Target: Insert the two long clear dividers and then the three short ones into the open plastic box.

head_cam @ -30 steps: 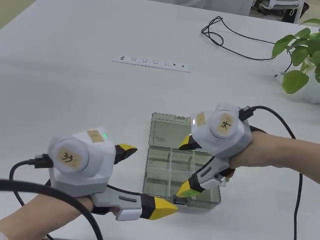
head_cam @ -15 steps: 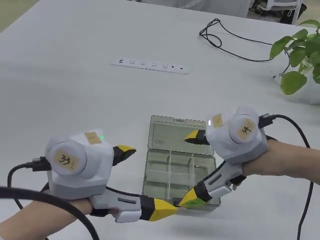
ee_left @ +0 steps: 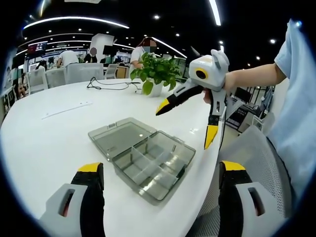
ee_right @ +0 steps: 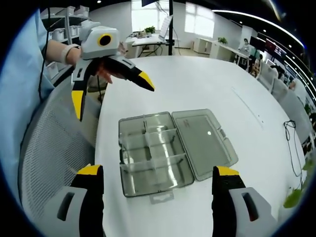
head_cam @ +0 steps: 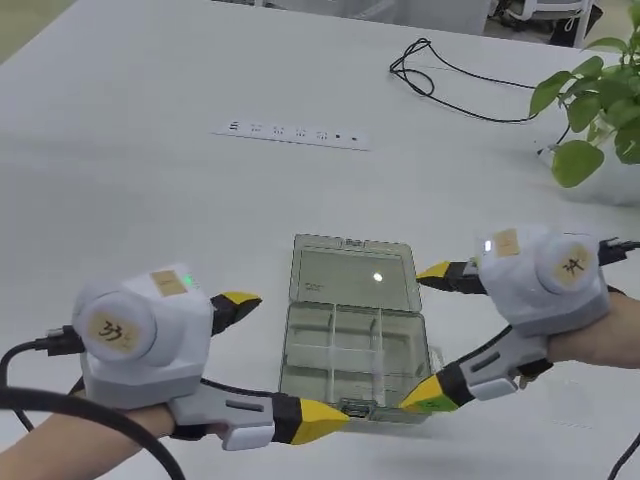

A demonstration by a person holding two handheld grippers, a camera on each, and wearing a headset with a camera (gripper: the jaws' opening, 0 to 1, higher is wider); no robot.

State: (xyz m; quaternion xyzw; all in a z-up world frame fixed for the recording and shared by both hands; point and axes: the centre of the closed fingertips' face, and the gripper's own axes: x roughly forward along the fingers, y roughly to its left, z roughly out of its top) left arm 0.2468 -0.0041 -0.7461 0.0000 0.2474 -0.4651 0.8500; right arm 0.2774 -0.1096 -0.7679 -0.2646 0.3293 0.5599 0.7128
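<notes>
As dividers (ee_right: 148, 148) already grid the box (head_cam: 352, 345) at tabletop's (head_cam: 150, 150) near edge, L gripper (head_cam: 285, 358) & R gripper (head_cam: 428, 335) (wide open, empty) seem done; withdraw.

The left gripper (head_cam: 292, 358) has a pale grey, boxy plastic shell. Its round cap carries a tan sticker (head_cam: 112, 333) handwritten 33. A second tan patch sits beside a small green light (head_cam: 185, 281), and a thick black cable (head_cam: 60, 395) leaves the rear. Its 2 jaws are grey, then black, with yellow tips. The right gripper (head_cam: 422, 338) is built alike, with a scribbled cap sticker (head_cam: 572, 266), a white light (head_cam: 489, 245) and a thinner black cable (head_cam: 622, 244). The person wears a pale blue short sleeve (ee_left: 296, 98).
</notes>
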